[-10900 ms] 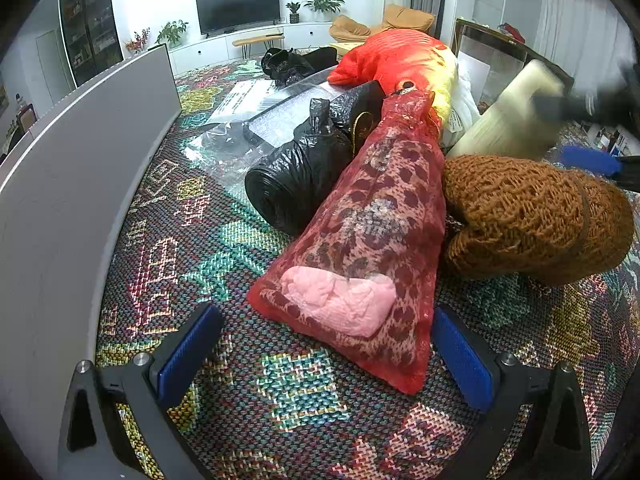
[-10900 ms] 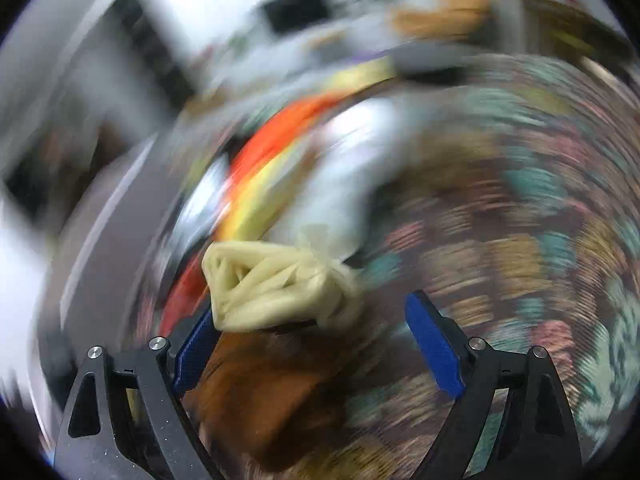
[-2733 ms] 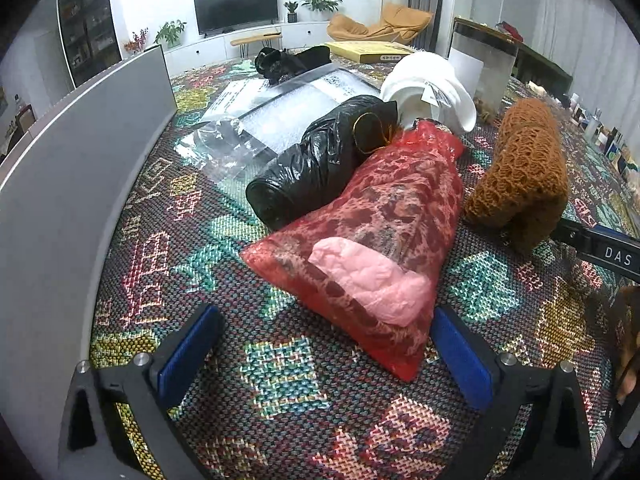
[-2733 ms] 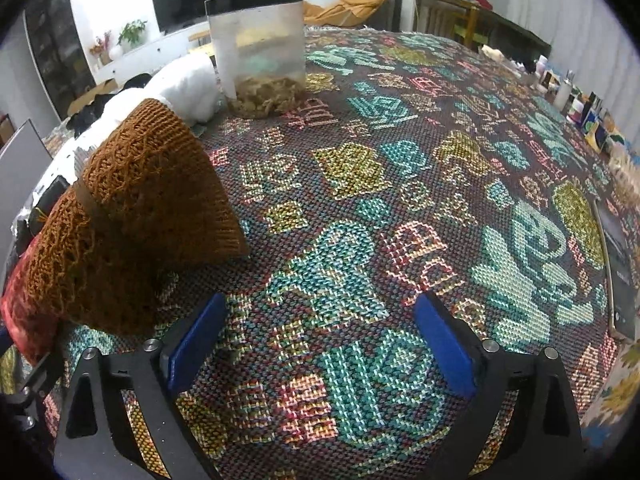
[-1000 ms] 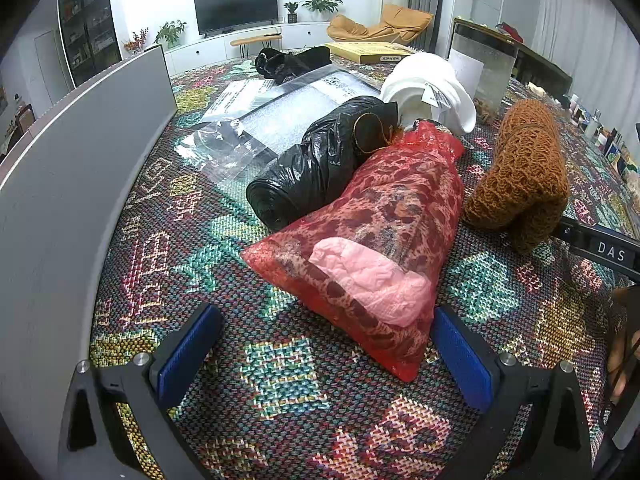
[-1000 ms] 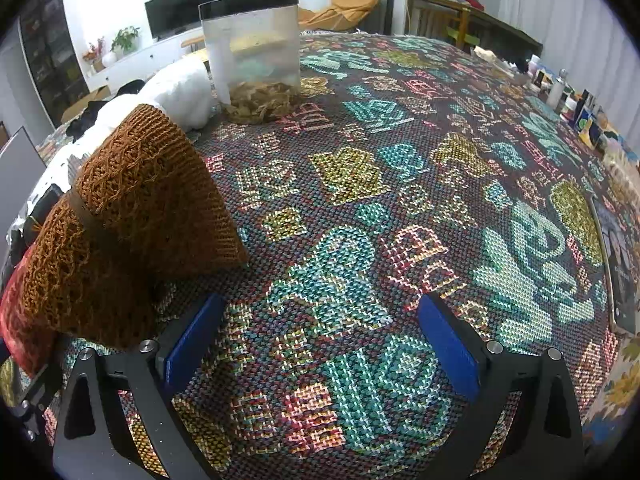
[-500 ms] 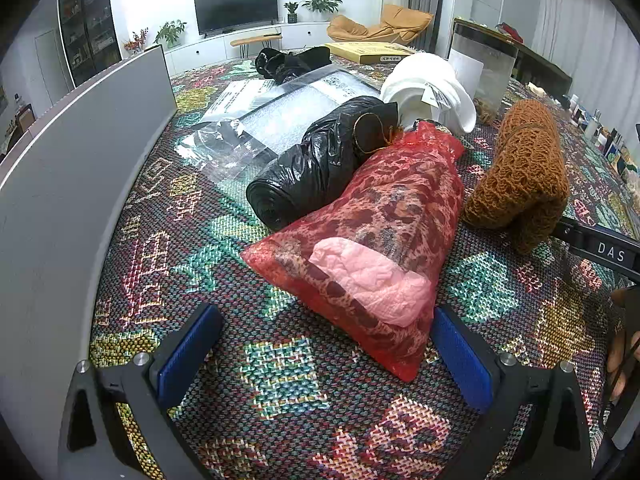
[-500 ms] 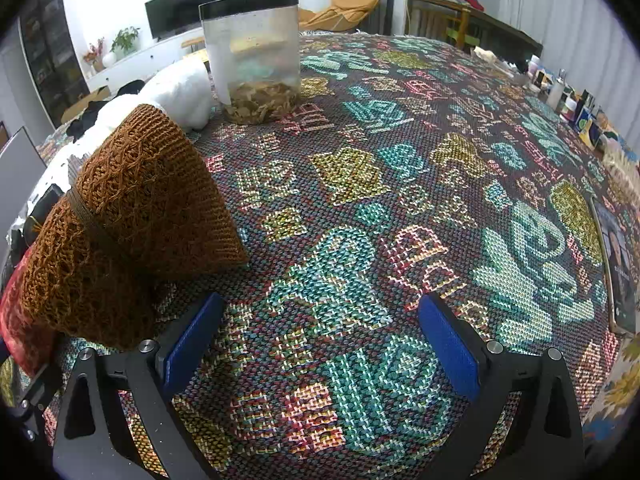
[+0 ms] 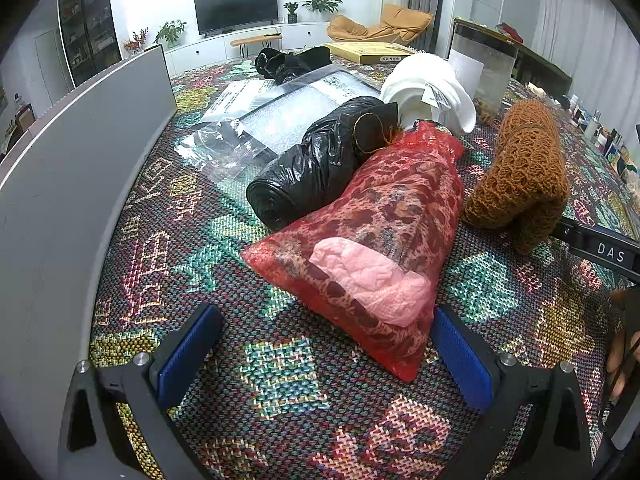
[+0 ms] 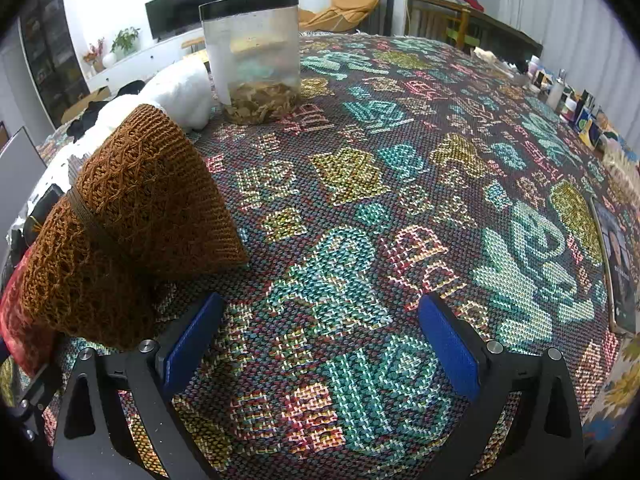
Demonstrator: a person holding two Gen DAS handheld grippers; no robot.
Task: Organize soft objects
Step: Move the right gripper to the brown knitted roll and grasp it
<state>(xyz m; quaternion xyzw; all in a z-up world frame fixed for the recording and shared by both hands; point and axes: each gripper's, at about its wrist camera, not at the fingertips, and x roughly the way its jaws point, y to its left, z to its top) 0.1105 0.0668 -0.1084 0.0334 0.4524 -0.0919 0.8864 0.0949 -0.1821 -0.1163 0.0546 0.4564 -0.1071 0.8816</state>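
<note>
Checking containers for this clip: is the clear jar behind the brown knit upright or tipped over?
Upright. The clear jar stands on the patterned cloth, black lid on top, dried bits settled at its bottom.

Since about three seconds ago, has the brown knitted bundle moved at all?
No. In the left wrist view the brown knitted bundle lies in the same spot, just right of the red mesh bag and in front of the clear jar.

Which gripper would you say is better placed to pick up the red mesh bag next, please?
Left. The open left gripper already faces the red mesh bag, whose near end lies between its fingers. The open right gripper faces bare tablecloth, beside the brown knit bundle.
</note>
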